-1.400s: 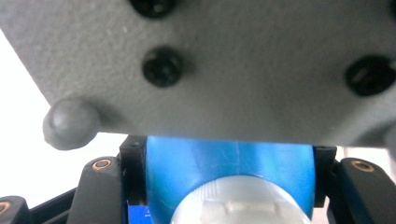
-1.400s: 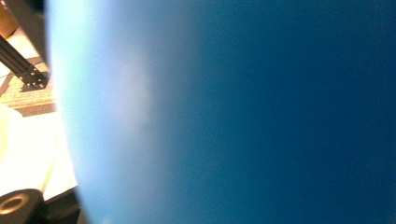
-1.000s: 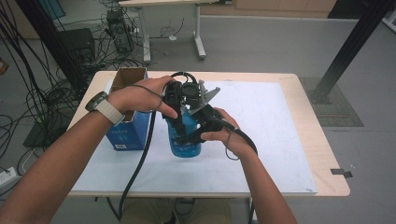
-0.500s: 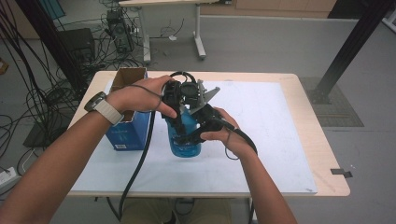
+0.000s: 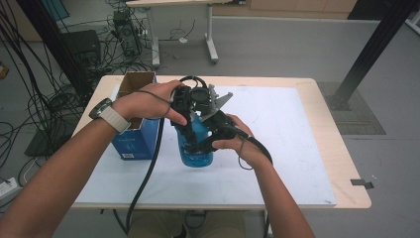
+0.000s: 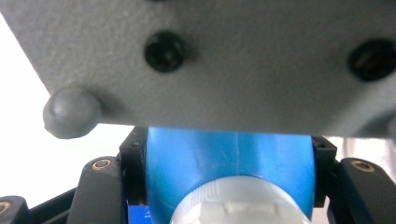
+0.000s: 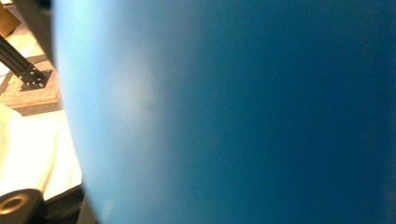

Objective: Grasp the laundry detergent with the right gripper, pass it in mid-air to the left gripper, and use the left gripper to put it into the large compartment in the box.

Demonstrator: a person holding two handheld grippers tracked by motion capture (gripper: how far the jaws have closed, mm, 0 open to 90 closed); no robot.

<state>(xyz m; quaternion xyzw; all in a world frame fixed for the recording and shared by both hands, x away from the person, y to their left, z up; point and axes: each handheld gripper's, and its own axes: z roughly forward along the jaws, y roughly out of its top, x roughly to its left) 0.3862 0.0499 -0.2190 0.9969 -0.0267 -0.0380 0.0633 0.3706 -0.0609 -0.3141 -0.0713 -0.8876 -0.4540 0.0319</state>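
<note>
Left tongs (image 5: 187, 130) clamped on the blue bottle (image 5: 197, 148) near its top, white cap (image 6: 240, 203) between the jaws. Right tongs (image 5: 202, 145) closed against the bottle's side. Bottle stands upright on the bench's white mat (image 5: 287, 144), just beside a blue box (image 5: 133, 143).

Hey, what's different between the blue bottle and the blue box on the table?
The blue bottle is rounded and see-through; the blue box is square-sided and opaque. The bottle is gripped by the left gripper and right gripper; the box stands untouched beside it, its top open. Both are blue and upright on the white mat.
</note>
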